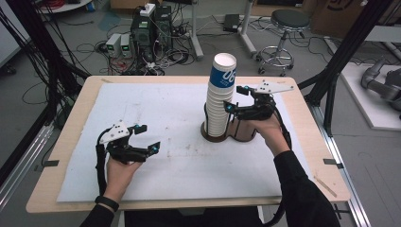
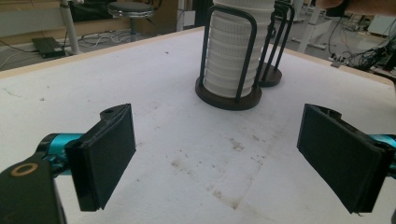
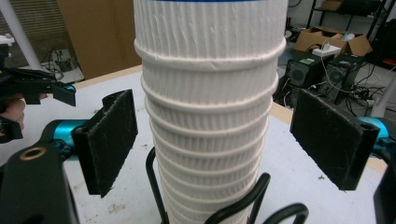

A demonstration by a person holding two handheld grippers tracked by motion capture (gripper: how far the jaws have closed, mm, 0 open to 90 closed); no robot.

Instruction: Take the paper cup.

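Right gripper (image 1: 236,98) is up at the cup stack (image 1: 220,101), jaws wide apart, one on either side of the ribbed white cups, not touching them. The stack sits nested in a black wire holder (image 1: 227,134) on the far right half of the bench (image 1: 156,118), the top cup banded in blue, and it towers well above the holder's loops. A second, empty ring of the holder stands just beside it, partly behind the person's right hand.

Left gripper (image 1: 142,138) hangs low over the bare white mat on the near left, jaws also spread, holding nothing, well apart from the stack.

Here's the worry, as I read it: those jaws are level with the middle of the stack, not the top cup. Close there and pull, and several cups may come away together, or the whole column could tilt against the wire loops and drag the holder with it. Nothing is steadying the base, and a hard squeeze might also crush the paper walls.
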